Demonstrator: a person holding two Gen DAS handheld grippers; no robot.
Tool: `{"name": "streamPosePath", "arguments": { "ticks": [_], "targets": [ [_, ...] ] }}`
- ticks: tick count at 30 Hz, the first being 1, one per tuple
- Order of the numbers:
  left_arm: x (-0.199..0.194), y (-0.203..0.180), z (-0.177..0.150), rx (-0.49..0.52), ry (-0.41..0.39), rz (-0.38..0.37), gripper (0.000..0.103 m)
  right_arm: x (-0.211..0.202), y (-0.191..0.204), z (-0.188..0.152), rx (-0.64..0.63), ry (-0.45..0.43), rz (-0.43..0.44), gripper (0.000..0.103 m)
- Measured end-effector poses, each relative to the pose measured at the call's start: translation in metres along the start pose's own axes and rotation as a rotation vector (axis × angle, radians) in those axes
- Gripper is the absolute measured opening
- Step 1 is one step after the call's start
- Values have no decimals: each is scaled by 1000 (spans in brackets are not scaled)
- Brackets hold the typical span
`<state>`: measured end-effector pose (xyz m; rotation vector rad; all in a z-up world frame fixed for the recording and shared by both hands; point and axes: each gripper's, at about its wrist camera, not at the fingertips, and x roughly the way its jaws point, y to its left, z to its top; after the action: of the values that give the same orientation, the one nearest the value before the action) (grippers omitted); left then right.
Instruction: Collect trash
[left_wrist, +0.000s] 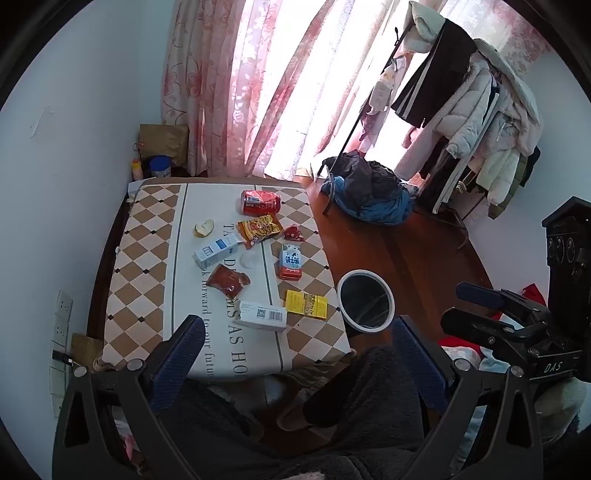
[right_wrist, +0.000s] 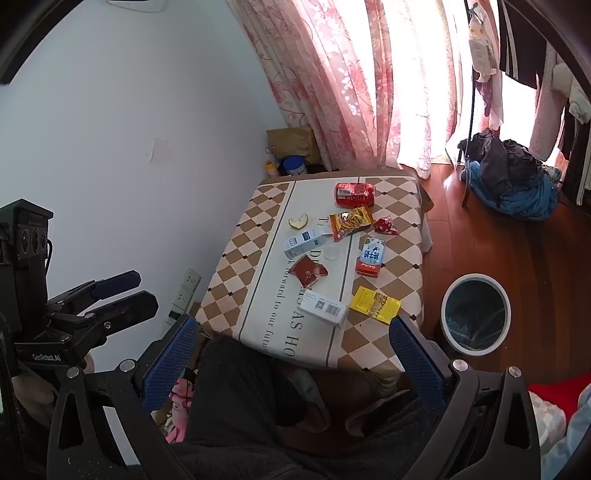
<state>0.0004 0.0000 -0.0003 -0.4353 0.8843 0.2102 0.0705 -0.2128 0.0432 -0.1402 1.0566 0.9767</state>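
Jaws spread wide on the left gripper (left_wrist: 297, 354), nothing between them, held above the near edge of the small table (left_wrist: 147, 236). Litter is scattered across it: red can (left_wrist: 260, 202) at the far end, white box (left_wrist: 261, 315) nearest, yellow packet (left_wrist: 307, 304) just beside it. On the floor right of the table stands the white bin (left_wrist: 365, 304). Over to the right wrist view: right gripper (right_wrist: 293, 358) equally wide apart and empty, same can (right_wrist: 354, 194), box (right_wrist: 323, 307), bin (right_wrist: 475, 314).
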Motion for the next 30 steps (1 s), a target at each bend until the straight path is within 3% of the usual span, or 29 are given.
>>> {"name": "streamPosePath", "arguments": {
  "ticks": [9,30],
  "targets": [
    [5,-12,-3,-14,7,-18,103,-2,0,1,5,-3,15,103],
    [-5,-1,0,-13,6,-47,103,2,9,-1,-27,-6,60,103]
  ]
}}
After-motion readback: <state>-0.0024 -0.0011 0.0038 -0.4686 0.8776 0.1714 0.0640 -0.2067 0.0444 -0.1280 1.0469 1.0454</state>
